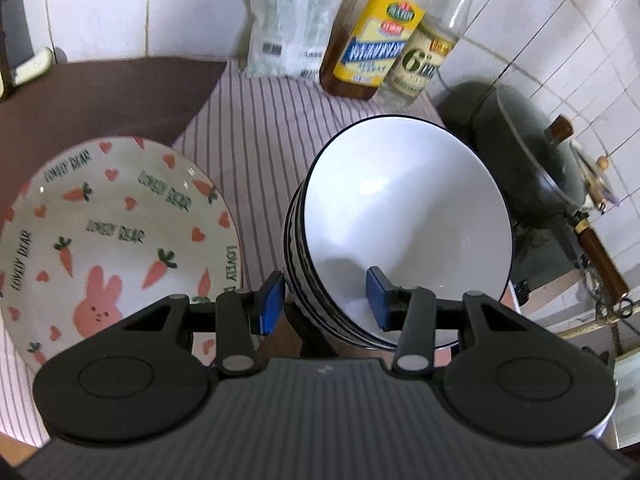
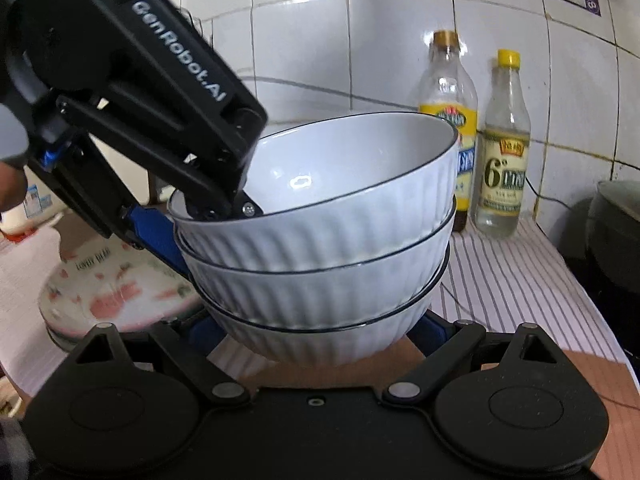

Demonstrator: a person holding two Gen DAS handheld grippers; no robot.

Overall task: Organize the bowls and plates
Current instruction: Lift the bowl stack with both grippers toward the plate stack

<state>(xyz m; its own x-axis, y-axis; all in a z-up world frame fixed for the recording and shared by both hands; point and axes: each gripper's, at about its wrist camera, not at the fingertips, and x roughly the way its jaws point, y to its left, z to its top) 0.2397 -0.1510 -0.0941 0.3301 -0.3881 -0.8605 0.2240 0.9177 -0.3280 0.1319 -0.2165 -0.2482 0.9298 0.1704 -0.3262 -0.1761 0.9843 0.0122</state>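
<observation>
The left gripper [image 1: 326, 300], ribbed black plastic with blue pads, straddles the near wall of the top bowl [image 1: 404, 216]: one pad sits inside the glossy white hollow, the other outside against the stacked rims. The gap between the pads stays fairly wide, and whether they press the wall cannot be told from this view. In the right wrist view the same tool comes down slantwise from the upper left, one finger inside the bowl and its blue pad outside at the rim, on the left side.

The bowls [image 2: 320, 248] are a nested stack of three, round, white and fluted on the outside, each rim edged with a thin dark line. The right gripper [image 2: 316, 330] has its fingers spread wide to either side of the lowest bowl's base; contact is hidden by the bowl.

The stack stands at the near edge of a cloth [image 1: 260, 120] with thin stripes. Left of it lies a shallow round plate [image 1: 112, 236] printed with carrots, hearts and a pink rabbit. At the cloth's far edge, against the tiled wall, stand two clear bottles [image 2: 476, 136] with yellow labels and a crinkled packet [image 1: 292, 24]. A dark pan [image 1: 532, 160] with a wooden handle sits off the cloth's right edge.
</observation>
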